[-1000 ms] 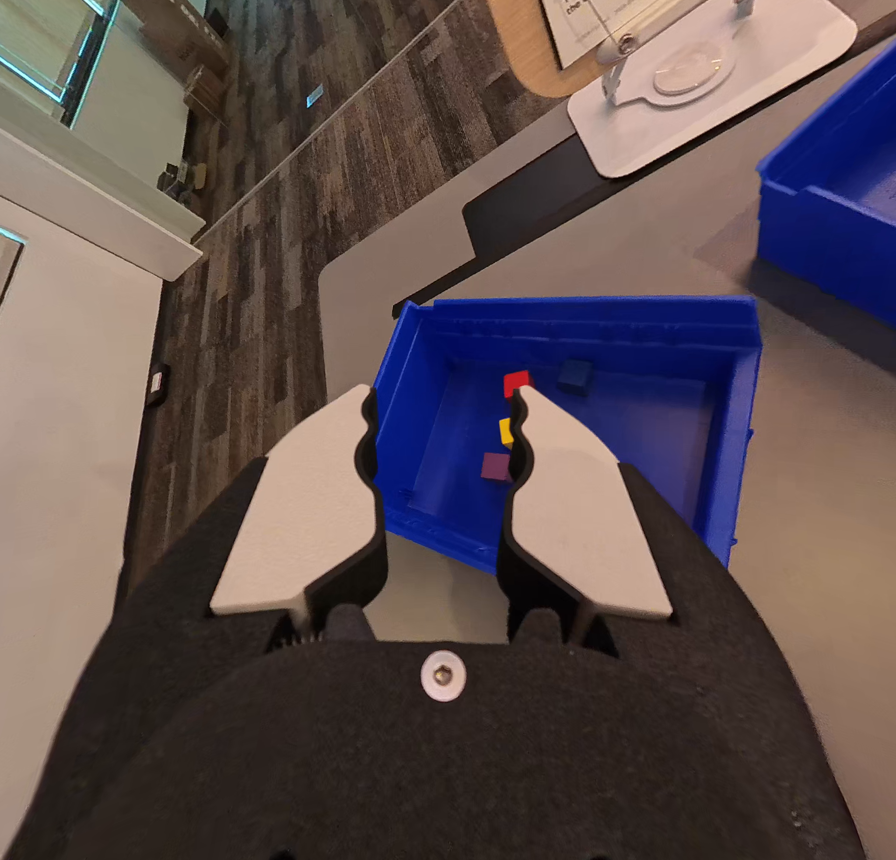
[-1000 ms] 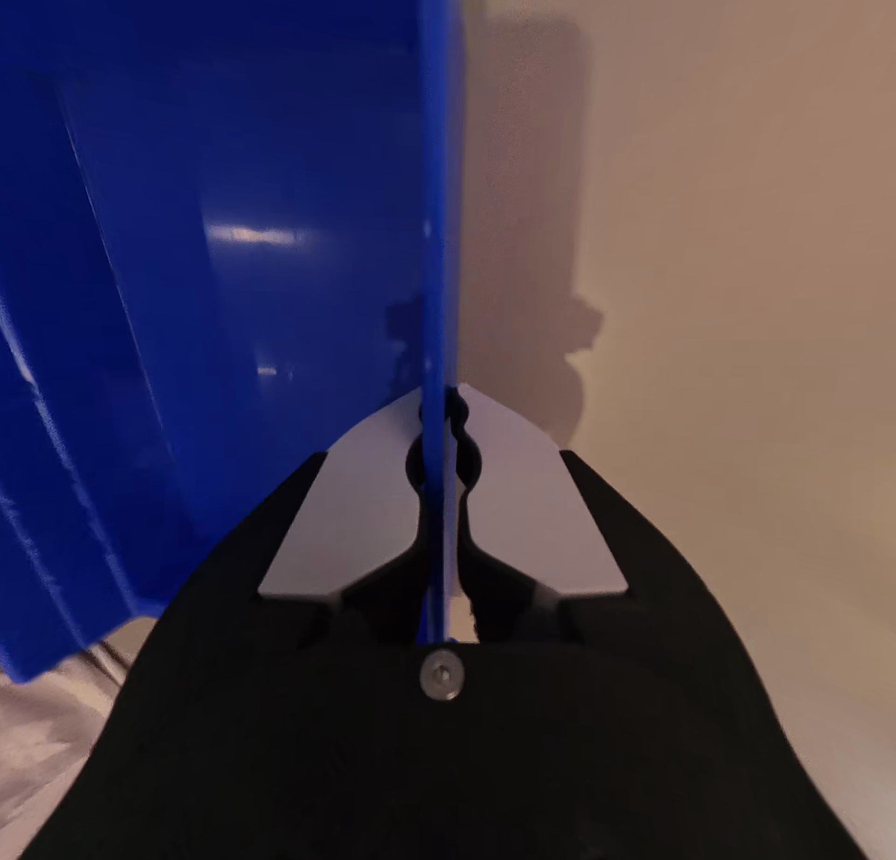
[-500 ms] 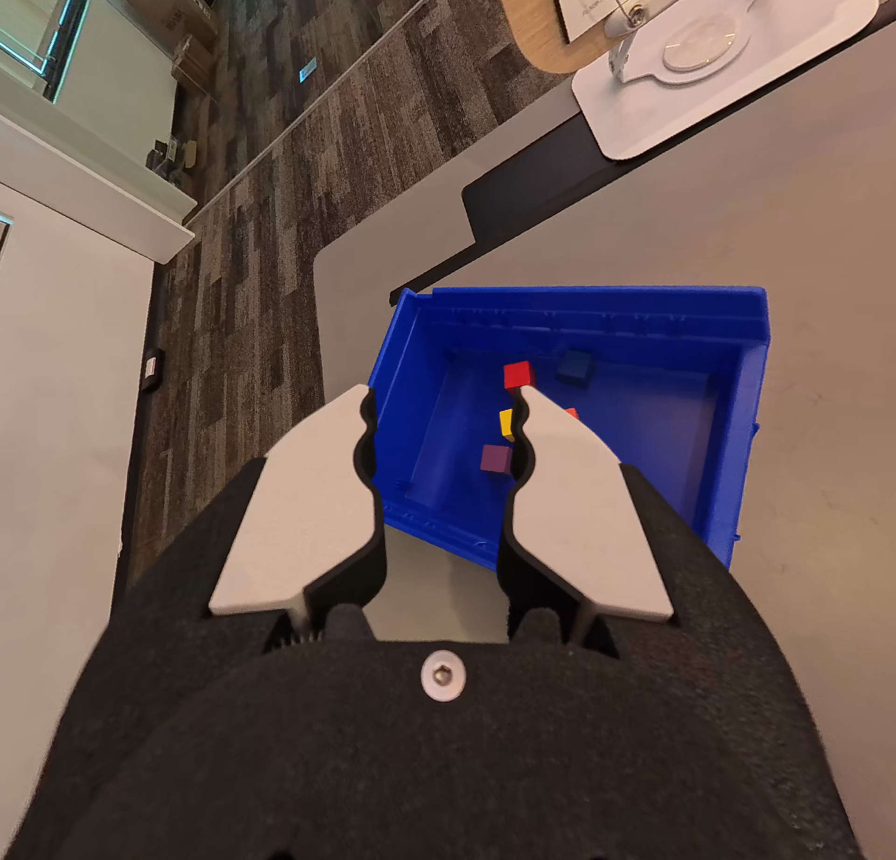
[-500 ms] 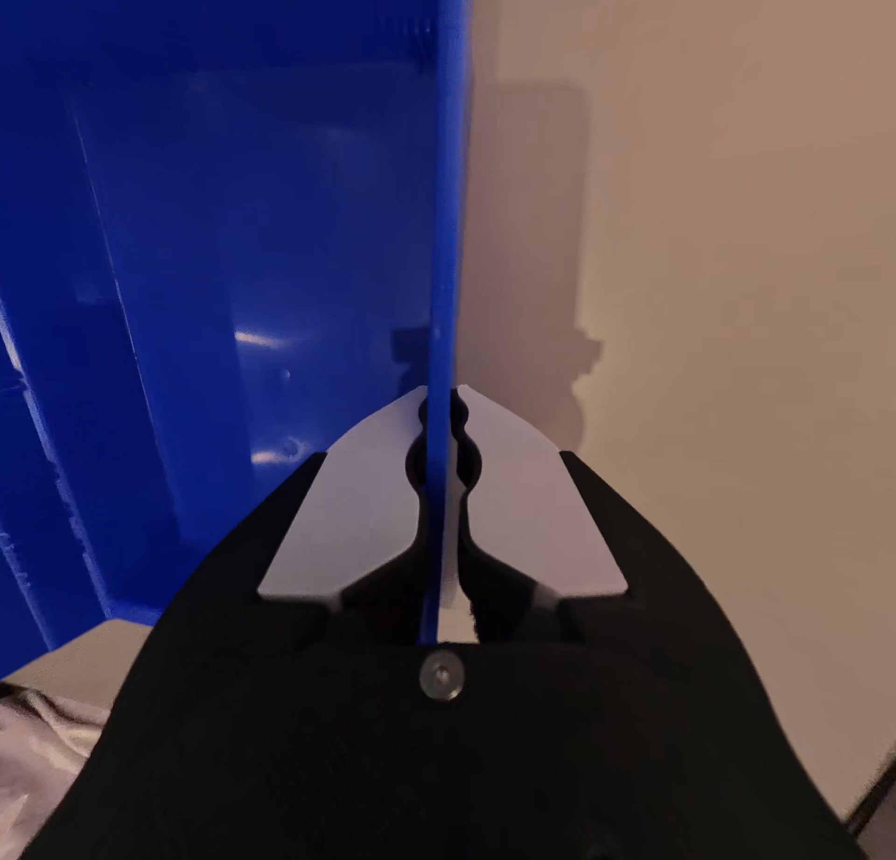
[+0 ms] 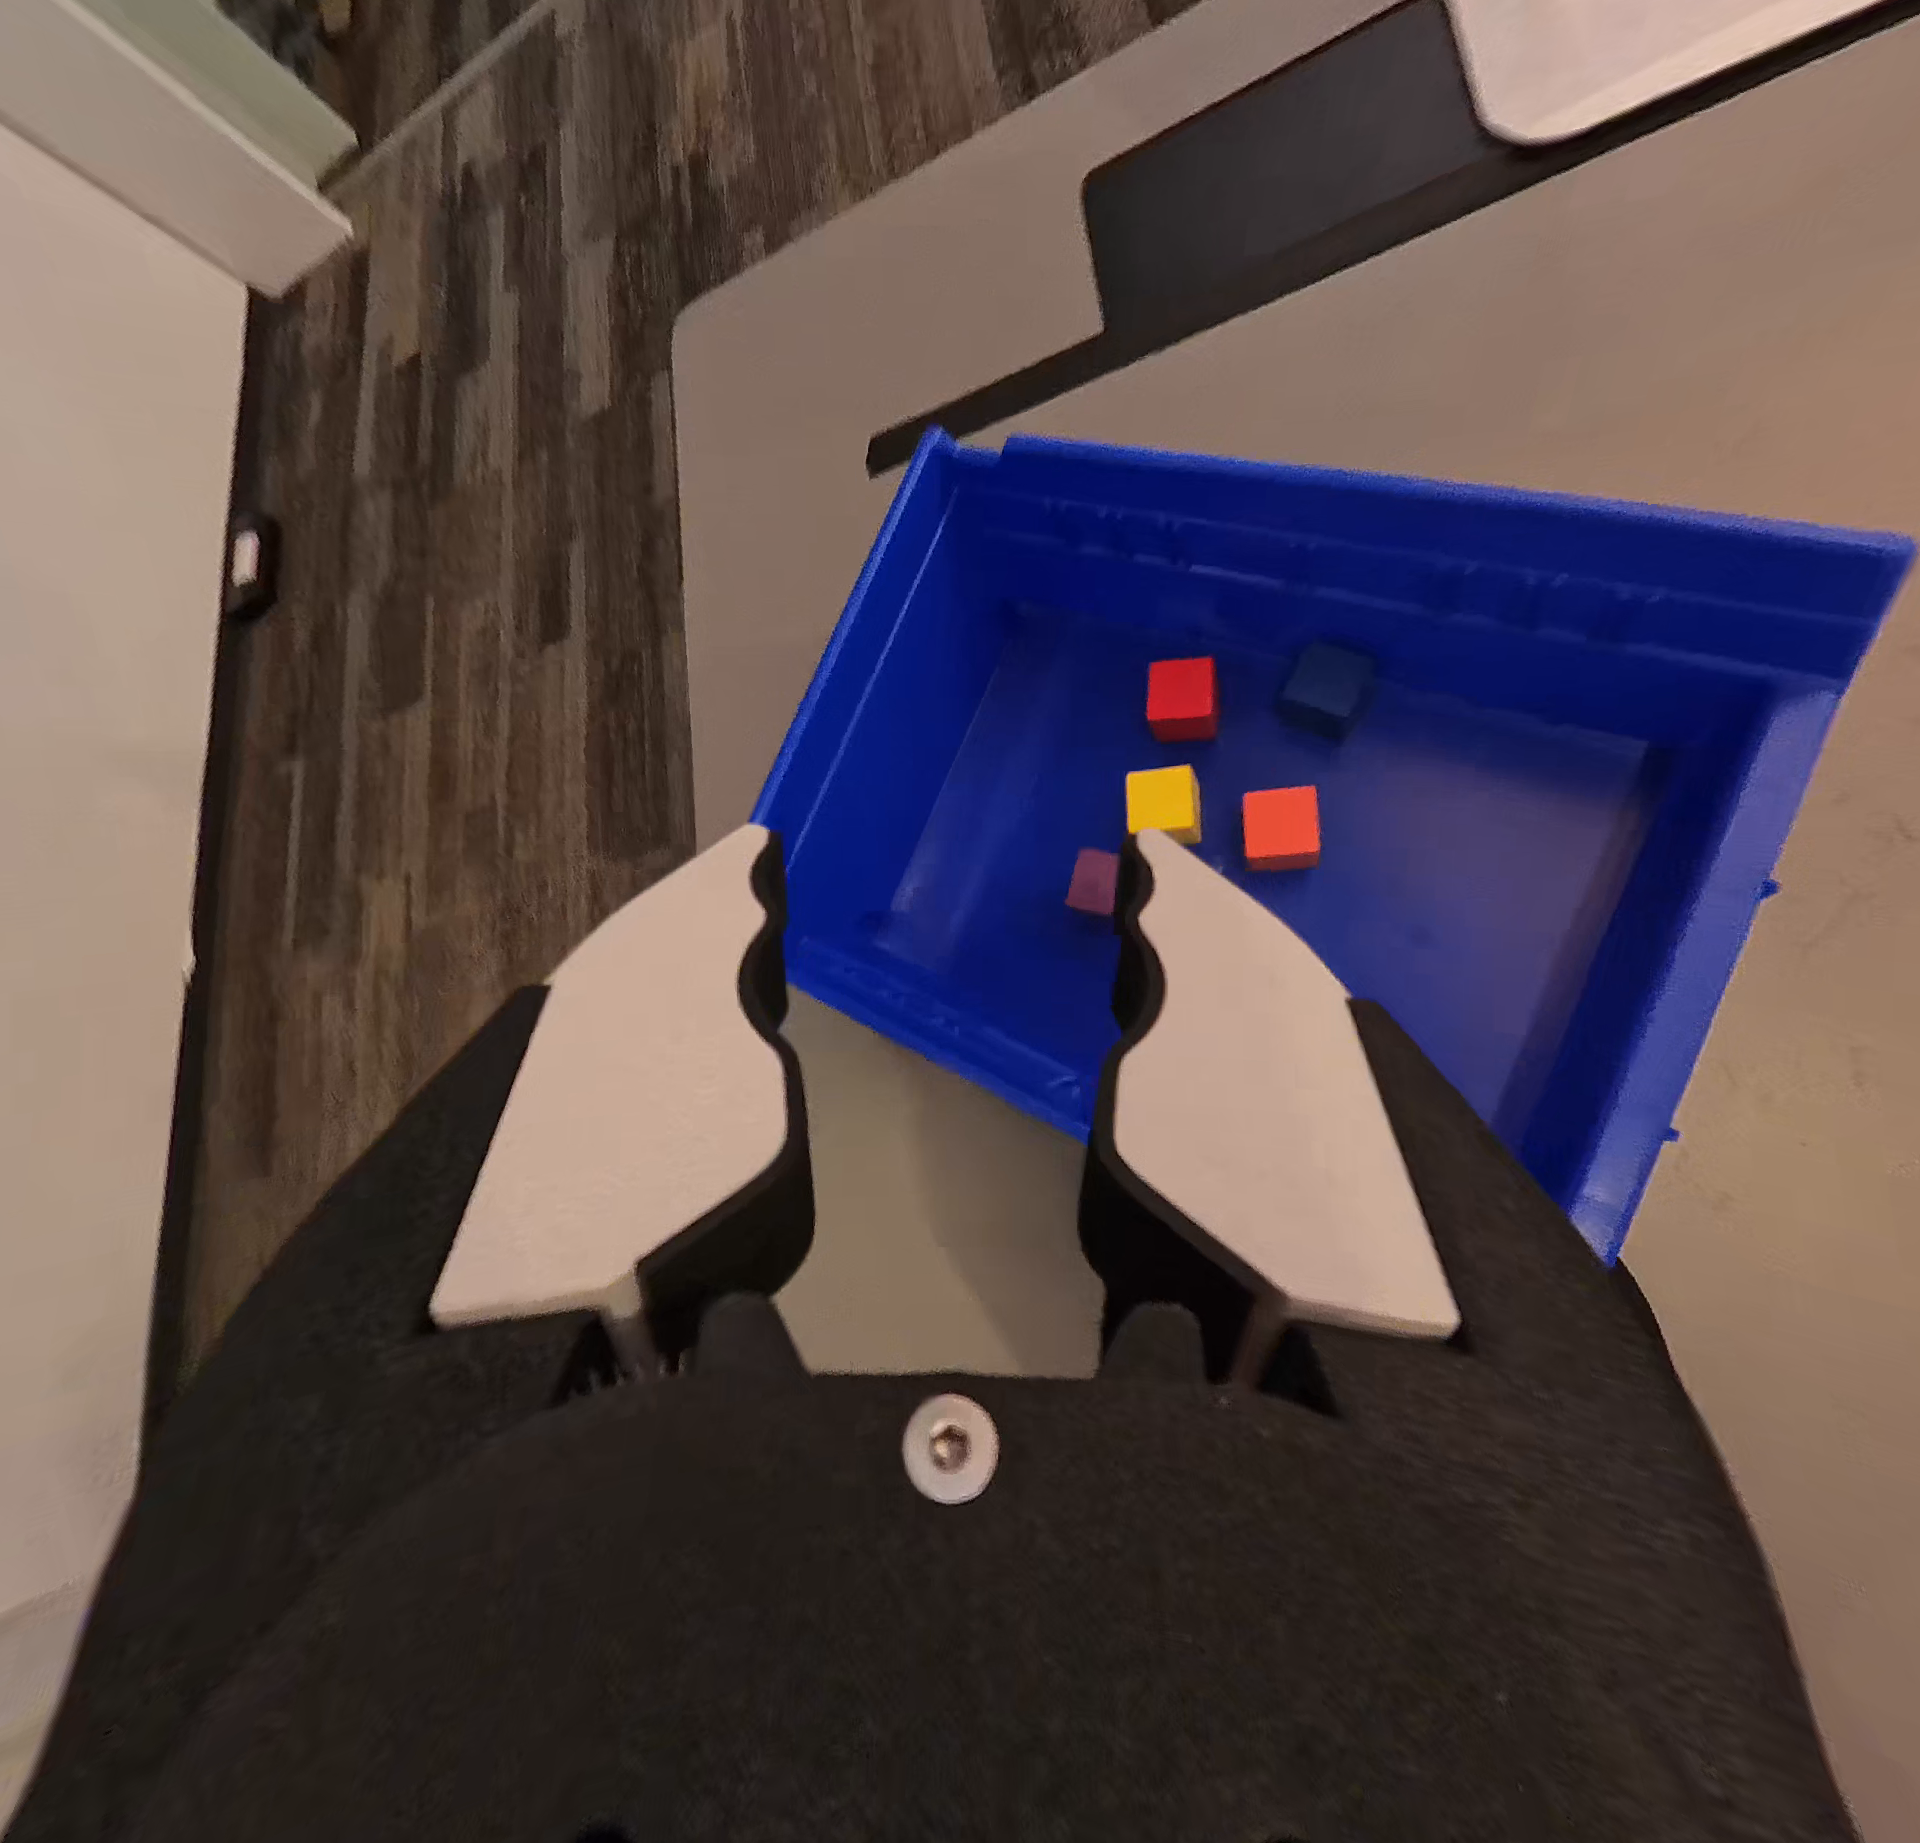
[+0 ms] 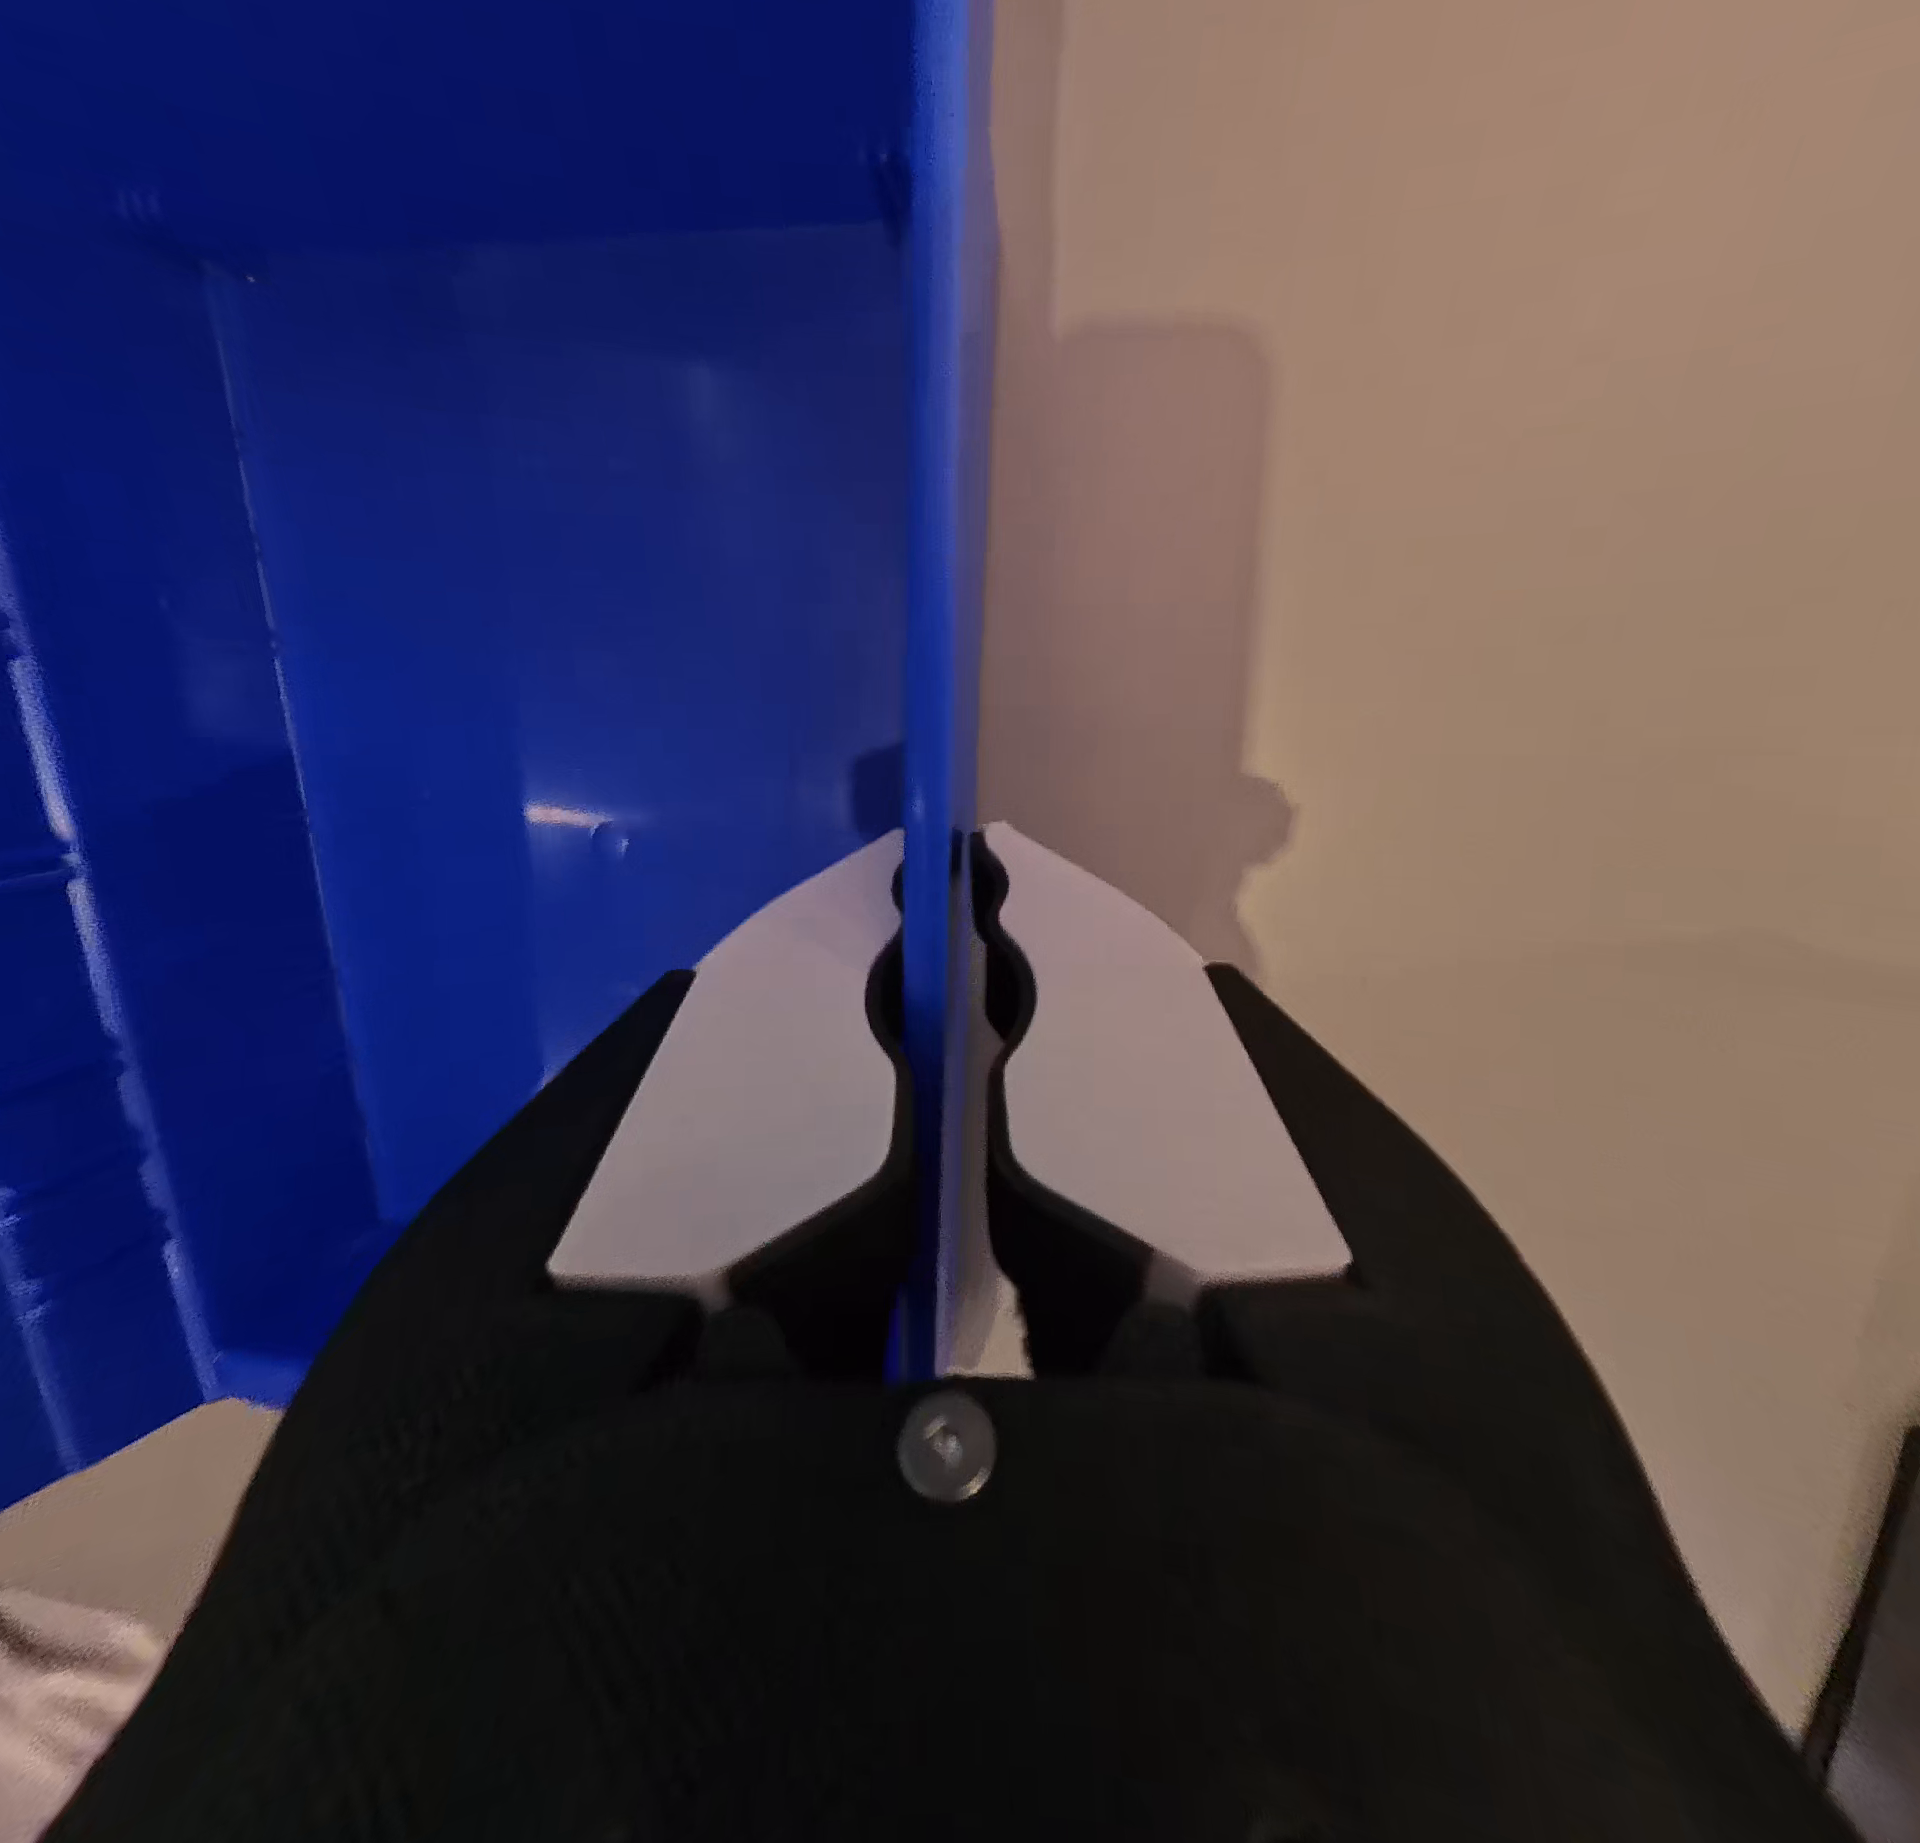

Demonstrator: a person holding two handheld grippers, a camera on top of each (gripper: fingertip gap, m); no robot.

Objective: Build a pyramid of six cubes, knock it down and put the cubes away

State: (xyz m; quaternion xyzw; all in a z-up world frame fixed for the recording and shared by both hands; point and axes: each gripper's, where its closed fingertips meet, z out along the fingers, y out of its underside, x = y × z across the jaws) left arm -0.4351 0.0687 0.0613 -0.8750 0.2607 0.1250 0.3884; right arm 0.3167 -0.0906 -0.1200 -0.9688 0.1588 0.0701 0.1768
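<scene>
A pale grey table (image 5: 1455,359) takes up the right side, its top smooth and bare where it shows. At its far edge runs a black strip (image 5: 1247,224), stepped in outline, and past that, at the far right, sits the rounded corner of a flat white plate (image 5: 1621,37). To the left lies a dark wood-patterned floor (image 5: 499,443). A plain wall (image 5: 94,754) stands at the far left, with a small black-and-white fitting (image 5: 247,562) at its foot and a white ledge (image 5: 156,120) further back. From the other side, a bit of grey cloth (image 6: 52,1668) lies at the near left.
</scene>
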